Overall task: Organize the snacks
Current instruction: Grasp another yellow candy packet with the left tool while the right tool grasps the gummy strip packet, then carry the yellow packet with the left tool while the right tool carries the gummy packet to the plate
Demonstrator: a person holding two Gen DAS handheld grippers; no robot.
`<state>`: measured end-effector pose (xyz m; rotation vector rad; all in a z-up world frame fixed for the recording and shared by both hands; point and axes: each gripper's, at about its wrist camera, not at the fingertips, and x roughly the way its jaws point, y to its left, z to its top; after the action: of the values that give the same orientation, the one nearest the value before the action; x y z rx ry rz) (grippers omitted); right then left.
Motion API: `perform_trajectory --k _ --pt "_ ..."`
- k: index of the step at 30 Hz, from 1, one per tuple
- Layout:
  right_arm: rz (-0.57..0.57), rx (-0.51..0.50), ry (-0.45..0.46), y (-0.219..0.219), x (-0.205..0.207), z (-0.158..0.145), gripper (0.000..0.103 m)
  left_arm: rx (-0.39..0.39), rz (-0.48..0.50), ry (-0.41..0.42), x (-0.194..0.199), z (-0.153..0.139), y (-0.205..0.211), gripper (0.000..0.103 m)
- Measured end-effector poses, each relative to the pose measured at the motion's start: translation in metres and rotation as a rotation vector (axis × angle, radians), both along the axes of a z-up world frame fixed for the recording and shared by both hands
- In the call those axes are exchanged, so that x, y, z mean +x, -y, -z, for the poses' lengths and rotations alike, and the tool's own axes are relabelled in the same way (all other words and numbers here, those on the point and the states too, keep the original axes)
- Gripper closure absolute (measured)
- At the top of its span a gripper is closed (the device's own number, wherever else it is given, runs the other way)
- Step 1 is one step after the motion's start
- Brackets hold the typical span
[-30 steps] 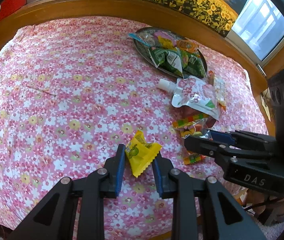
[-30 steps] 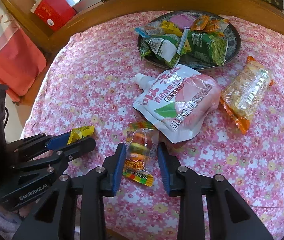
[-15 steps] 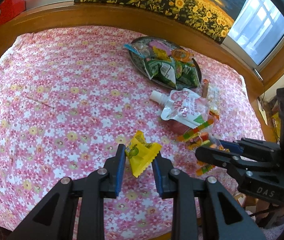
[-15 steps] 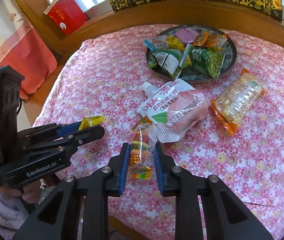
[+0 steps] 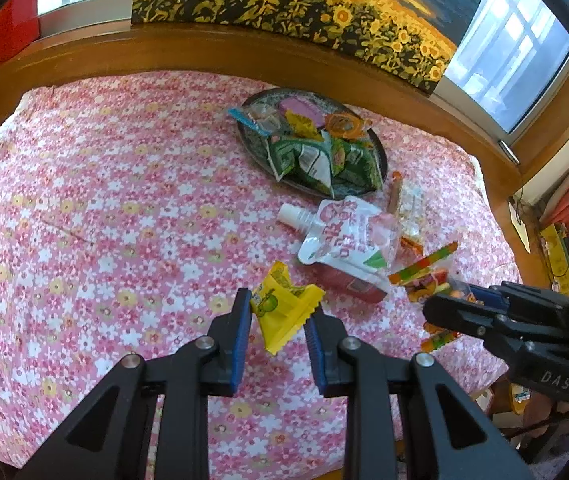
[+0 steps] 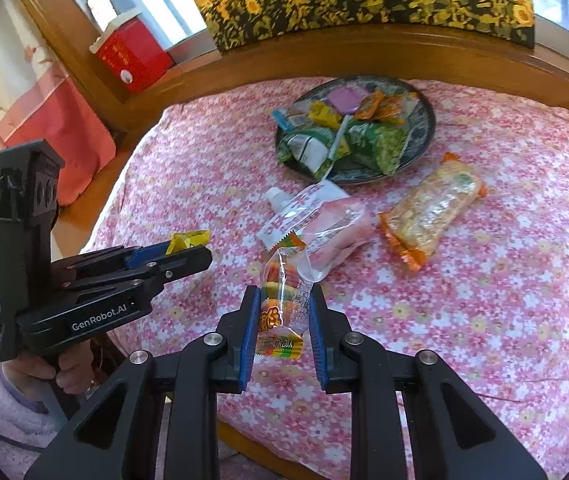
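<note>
My left gripper (image 5: 278, 308) is shut on a yellow candy packet (image 5: 282, 310) and holds it above the floral tablecloth; it also shows in the right wrist view (image 6: 188, 240). My right gripper (image 6: 284, 304) is shut on a clear gummy candy packet (image 6: 284, 300) with rainbow ends, lifted off the table; it shows in the left wrist view (image 5: 428, 276) too. A dark plate (image 6: 424, 128) at the back holds several snack packets, green, orange, yellow and purple.
A white and pink drink pouch (image 6: 316, 224) with a white spout lies in front of the plate. An orange-edged clear snack bag (image 6: 432, 212) lies to its right. A red box (image 6: 132, 56) stands on the window ledge. The wooden table rim (image 6: 404, 56) runs behind the cloth.
Both grippers have risen and pulled back from the table with their packets. The gummy packet has come up off the cloth beside the drink pouch.
</note>
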<state>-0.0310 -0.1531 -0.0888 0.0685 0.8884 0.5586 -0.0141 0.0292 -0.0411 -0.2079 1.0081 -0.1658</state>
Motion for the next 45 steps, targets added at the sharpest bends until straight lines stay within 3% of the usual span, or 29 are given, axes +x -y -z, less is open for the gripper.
perform_trajectory --k 4,5,21,45 --pt "0.03 0.008 0.011 0.011 -0.001 -0.006 0.079 0.001 0.011 0.014 0.006 -0.007 0.002 0.076" --pt "0.037 0.01 0.013 0.012 0.0 -0.007 0.079 0.005 0.018 -0.027 0.007 -0.009 0.003 0.076" --pt "0.098 0.01 0.058 0.023 0.013 -0.023 0.079 0.017 0.071 0.034 0.029 -0.031 0.014 0.076" --pt "0.237 -0.025 0.04 0.041 0.087 -0.026 0.079 0.039 0.102 0.052 0.106 -0.031 0.019 0.076"
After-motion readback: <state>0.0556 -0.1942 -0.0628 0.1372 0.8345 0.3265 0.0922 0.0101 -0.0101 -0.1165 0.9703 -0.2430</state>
